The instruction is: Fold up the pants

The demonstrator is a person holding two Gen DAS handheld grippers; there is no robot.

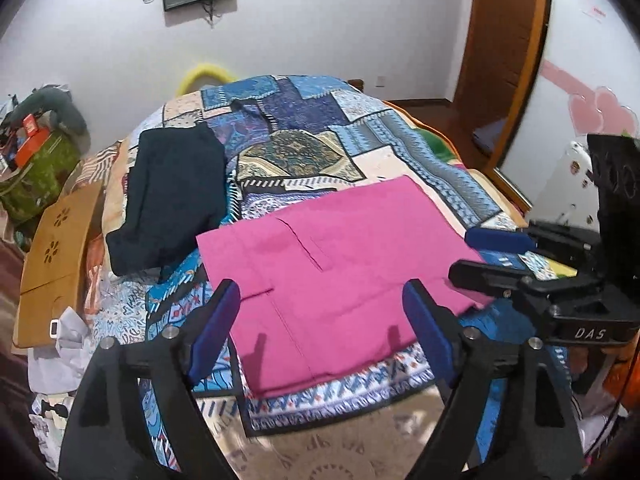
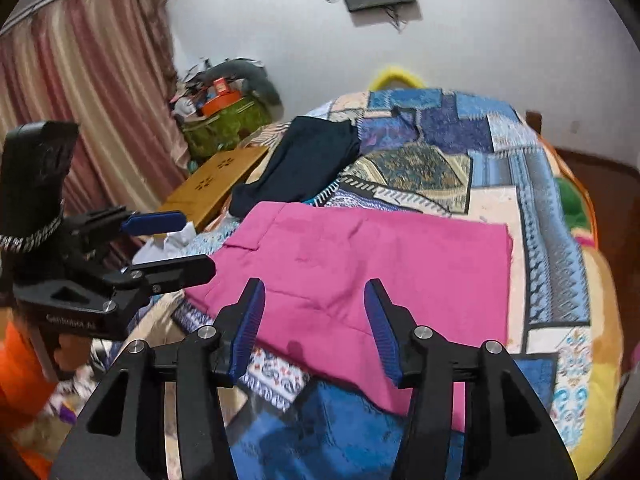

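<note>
Pink pants (image 1: 340, 264) lie folded into a flat rectangle on the patchwork bedspread (image 1: 304, 128), just ahead of both our claws and under their tips. We have the left gripper (image 1: 320, 332) hanging above the near edge of the fabric, its blue pads (image 1: 216, 332) spread wide with nothing between them. Over on its right side, we see the right gripper (image 2: 316, 330) hovering at the pants' other near corner, jaws parted about halfway and also empty; no pad touches the cloth. Beyond the pink pants, off to the left of our left claw, a dark folded garment (image 1: 176, 196) rests on the bedspread. Further left, a wooden lap tray (image 1: 56, 256) leans at the bedside.
</note>
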